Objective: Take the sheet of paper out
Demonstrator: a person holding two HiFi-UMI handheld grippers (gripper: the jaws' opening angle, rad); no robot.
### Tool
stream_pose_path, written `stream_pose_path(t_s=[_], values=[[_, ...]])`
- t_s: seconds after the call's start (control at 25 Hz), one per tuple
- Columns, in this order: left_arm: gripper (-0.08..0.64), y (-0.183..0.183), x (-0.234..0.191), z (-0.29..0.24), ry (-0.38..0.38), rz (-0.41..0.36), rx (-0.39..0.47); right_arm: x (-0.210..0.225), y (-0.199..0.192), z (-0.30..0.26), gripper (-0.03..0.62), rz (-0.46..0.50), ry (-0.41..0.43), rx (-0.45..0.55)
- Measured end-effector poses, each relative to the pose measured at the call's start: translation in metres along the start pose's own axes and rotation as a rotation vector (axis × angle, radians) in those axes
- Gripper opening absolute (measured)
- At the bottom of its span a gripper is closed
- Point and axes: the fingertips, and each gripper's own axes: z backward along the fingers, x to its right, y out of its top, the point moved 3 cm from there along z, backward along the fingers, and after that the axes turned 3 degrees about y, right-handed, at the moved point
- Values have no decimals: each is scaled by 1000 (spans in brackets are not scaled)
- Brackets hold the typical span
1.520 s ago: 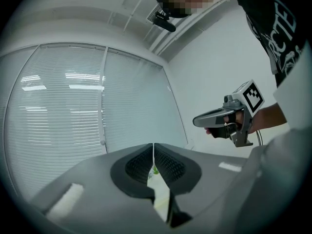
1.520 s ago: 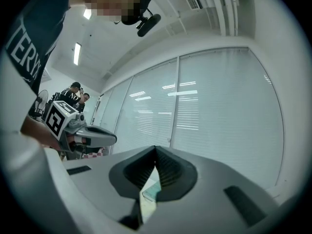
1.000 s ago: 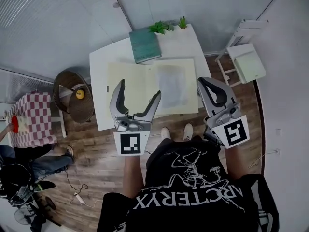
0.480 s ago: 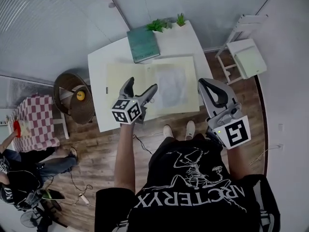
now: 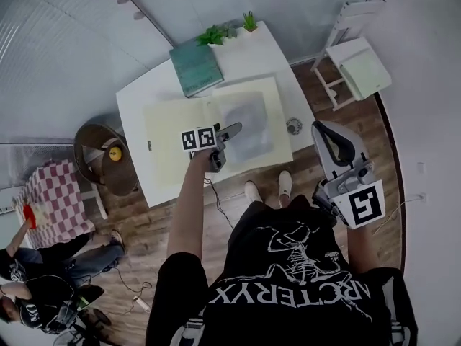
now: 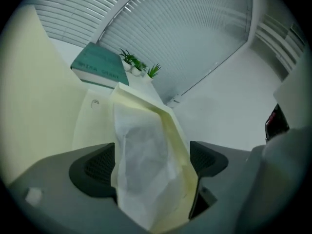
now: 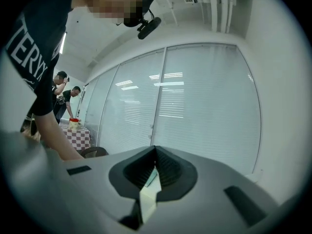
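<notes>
— Where is the paper, then?

— The thin greyish-white sheet of paper (image 5: pixel 245 117) lies on the right-hand page of the pale yellow open folder (image 5: pixel 169 132). The folder is spread flat on the white square table (image 5: pixel 270 60).

— And the person's left gripper (image 5: pixel 225 139)?

— It is down at the folder's near edge on an outstretched arm. Its jaws are spread wide. The near end of the sheet and the yellow page under it sit between them. I can't tell whether either pad touches the paper.

— The other one?

— The right gripper (image 5: pixel 330 132) is held up by the person's chest, off the table's right side and well apart from the folder. Its jaws are pressed together with nothing between them.

— Anything else on the table?

— A teal hardcover book (image 5: pixel 194 69) lies at the far edge, just beyond the folder. Some small green potted plants (image 5: pixel 216 33) stand beside it.
</notes>
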Motion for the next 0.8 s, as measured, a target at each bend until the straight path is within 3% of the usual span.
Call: stream_pose_path(t_s=[0.24, 0.8], values=[[483, -6, -13, -22, -25, 63, -34, 12, -10, 20, 12, -3, -56, -38], [472, -11, -7, -34, -20, 37, -62, 12, -14, 22, 12, -4, -55, -49]])
